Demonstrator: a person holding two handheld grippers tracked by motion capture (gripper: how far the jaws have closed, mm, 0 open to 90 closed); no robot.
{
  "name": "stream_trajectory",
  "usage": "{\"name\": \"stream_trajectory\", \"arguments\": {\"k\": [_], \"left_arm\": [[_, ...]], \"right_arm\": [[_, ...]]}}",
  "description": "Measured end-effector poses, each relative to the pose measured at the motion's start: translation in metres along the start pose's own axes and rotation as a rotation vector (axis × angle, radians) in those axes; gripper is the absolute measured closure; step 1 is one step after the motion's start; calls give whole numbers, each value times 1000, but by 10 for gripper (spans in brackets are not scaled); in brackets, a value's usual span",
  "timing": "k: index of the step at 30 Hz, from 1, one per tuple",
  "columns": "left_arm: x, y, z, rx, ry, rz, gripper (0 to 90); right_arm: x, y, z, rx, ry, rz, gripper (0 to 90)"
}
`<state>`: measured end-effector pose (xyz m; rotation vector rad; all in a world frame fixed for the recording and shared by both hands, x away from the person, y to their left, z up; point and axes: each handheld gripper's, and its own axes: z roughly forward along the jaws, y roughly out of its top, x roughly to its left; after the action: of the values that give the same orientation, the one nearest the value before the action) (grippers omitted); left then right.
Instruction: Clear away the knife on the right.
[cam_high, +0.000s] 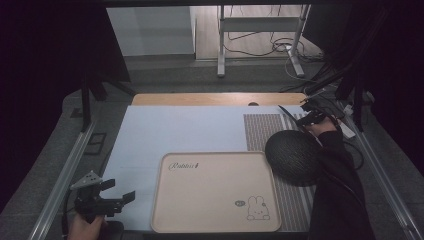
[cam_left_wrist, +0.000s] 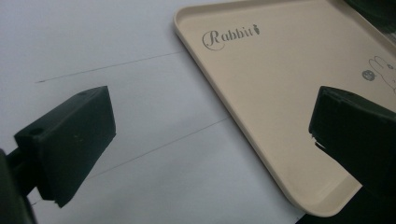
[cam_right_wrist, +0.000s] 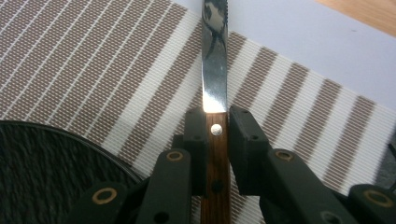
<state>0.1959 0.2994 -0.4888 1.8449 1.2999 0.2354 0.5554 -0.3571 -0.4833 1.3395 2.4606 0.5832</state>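
My right gripper (cam_right_wrist: 215, 122) was clamped on a knife with a dark wooden, riveted handle and a shiny serrated steel blade (cam_right_wrist: 215, 70); both black pads pressed the sides of the handle just below the point where the blade began. The blade ran up and away from me over a placemat woven in brown and cream stripes (cam_right_wrist: 116, 74), and I could not tell whether any part of the knife touched the mat. A round black dish with a finely ribbed surface (cam_right_wrist: 42, 172) sat on that mat just to the lower left of my jaws in the right gripper view. From the high view, my right gripper (cam_high: 314, 118) was at the far right of the table, beyond the black dish (cam_high: 292, 157), with the knife's blade (cam_high: 289, 113) pointing off to the left over the pale blue table covering (cam_high: 185, 130). My left gripper (cam_high: 112, 192) sat near the front left corner, its jaws standing wide apart with nothing between them. In the left gripper view, they framed the blue covering and the corner of a beige rectangular plastic tray printed with the word Rabbit and a small rabbit drawing (cam_left_wrist: 261, 93).
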Motion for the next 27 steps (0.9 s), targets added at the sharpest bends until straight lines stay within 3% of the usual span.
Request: {"name": "stream_trajectory", "arguments": {"k": [3,11,27], "left_arm": [[0,0,0,-1,-1,0,5],[0,0,0,-1,-1,-1,5],[-3,0,-1,-12,10,28,0]], "right_arm": [[-3,-1,-6,-7,-24,-8,776],[-2,-1,-17,-28,-16,-3,776],[38,-2,-29,-29,62,-49,775]]}}
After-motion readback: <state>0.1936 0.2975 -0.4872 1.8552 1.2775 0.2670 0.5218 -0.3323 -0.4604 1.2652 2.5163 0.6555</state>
